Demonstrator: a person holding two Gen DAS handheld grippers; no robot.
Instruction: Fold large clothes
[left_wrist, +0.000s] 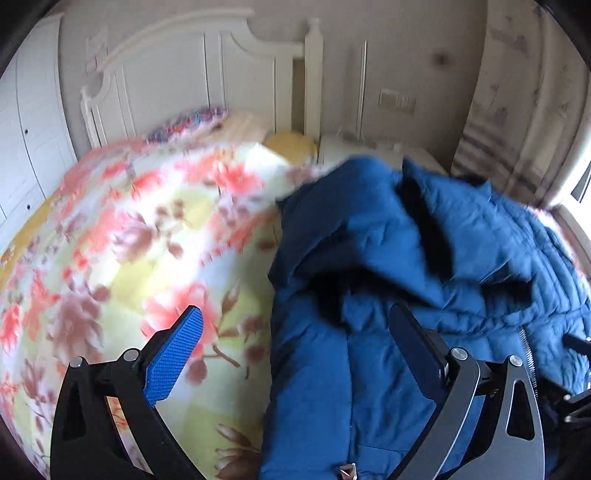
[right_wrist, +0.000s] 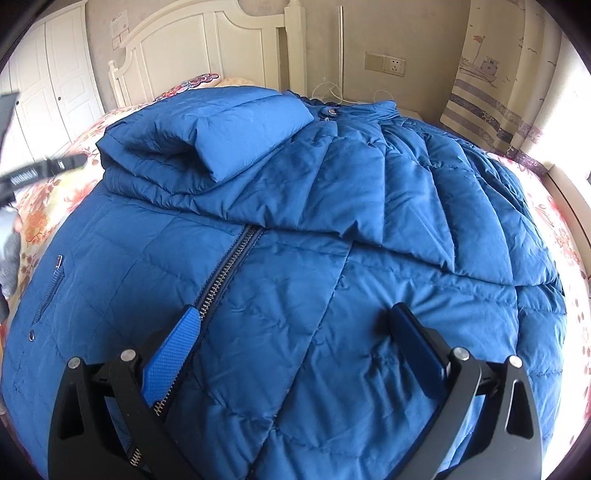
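Observation:
A large blue quilted jacket (right_wrist: 295, 184) lies spread on the bed and fills the right wrist view. Its zipper (right_wrist: 229, 258) runs down the front. One sleeve (right_wrist: 221, 125) is folded across the chest and the right side is folded inward. My right gripper (right_wrist: 293, 312) stands open just above the lower front, its left finger beside the zipper. In the blurred left wrist view the jacket (left_wrist: 369, 229) is rumpled along its left edge. My left gripper (left_wrist: 295, 314) is open over that edge, one finger over the bedspread, the other over the jacket, with no fabric pinched.
The floral bedspread (left_wrist: 129, 240) covers the bed left of the jacket. A white headboard (left_wrist: 184, 74) and a nightstand (left_wrist: 369, 147) stand behind it. A curtain (right_wrist: 491, 92) hangs at the right and a white wardrobe (right_wrist: 55, 74) is at the left. A blurred black device part (right_wrist: 37, 173) shows at the left edge.

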